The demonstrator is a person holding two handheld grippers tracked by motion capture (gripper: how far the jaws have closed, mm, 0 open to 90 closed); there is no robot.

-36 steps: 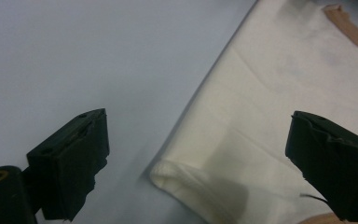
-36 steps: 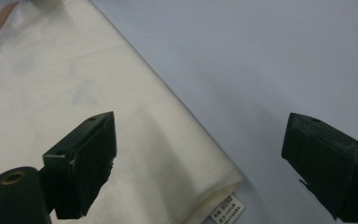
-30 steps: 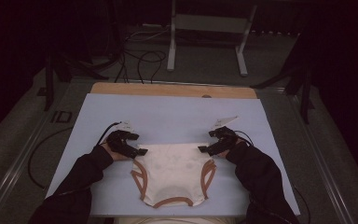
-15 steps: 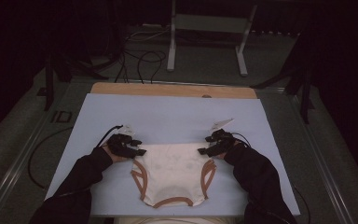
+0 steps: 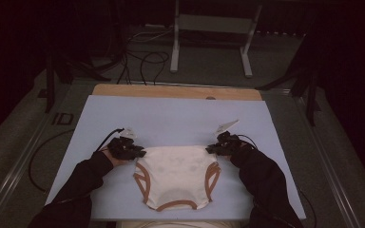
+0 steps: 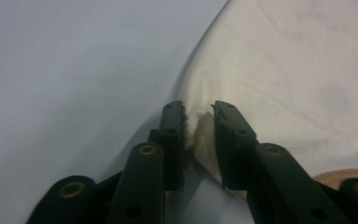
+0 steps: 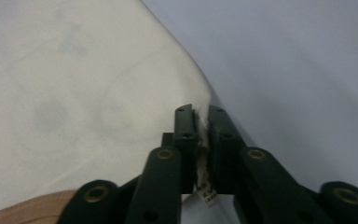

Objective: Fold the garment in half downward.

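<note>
High view: the underwear (image 5: pixel 176 175) lies flat near the desk's (image 5: pixel 171 118) front edge, with open surface beyond.

Left gripper view: the left gripper's (image 6: pixel 199 122) fingers, just closing, pinch the waistband corner.

Right gripper view: the right gripper's (image 7: pixel 201 122) fingers, just closing, clamp the opposite corner and a label (image 7: pixel 207 189).

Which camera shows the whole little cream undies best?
The high view: the cream underwear lies flat on the blue mat, brown trim all visible. The left gripper view shows the corner pinched by the left gripper; the right gripper view shows the corner in the right gripper.
</note>
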